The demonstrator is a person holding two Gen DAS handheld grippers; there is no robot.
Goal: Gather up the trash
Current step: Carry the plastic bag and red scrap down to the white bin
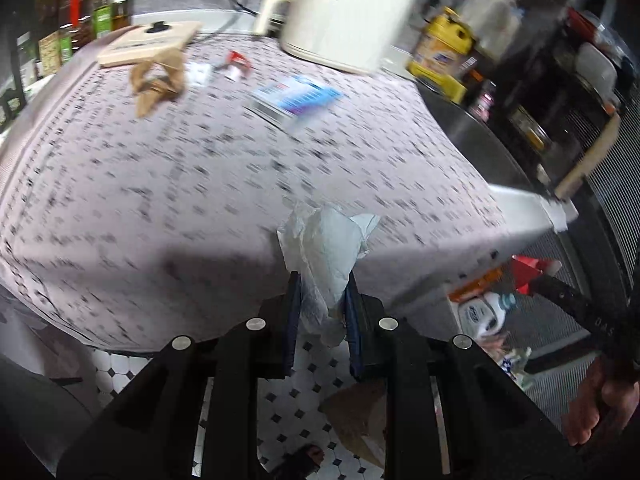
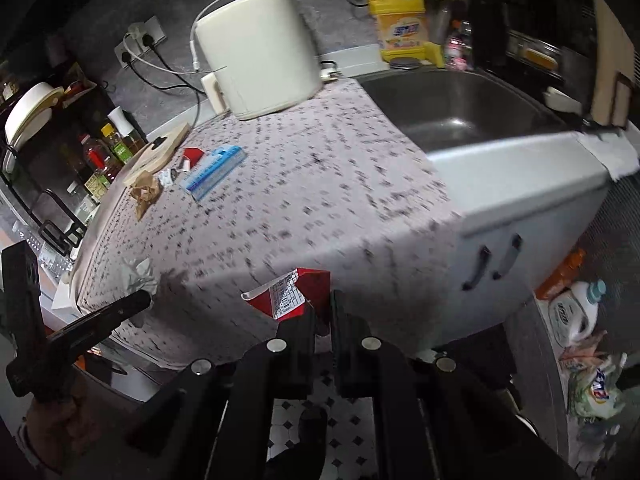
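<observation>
Patterned countertop [image 1: 160, 184] behind crumpled tissue [image 1: 324, 248] and red carton [image 2: 296, 292], both jaw-clamped.

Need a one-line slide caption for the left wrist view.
Left gripper clamps crumpled white tissue above the patterned countertop.

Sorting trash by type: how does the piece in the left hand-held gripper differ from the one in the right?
The left hand-held gripper holds a white crumpled tissue, soft and shapeless. The right hand-held gripper holds a red printed carton scrap, stiff, with folded flat panels. Both are pinched between shut jaws, lifted clear of the patterned tablecloth.
</observation>
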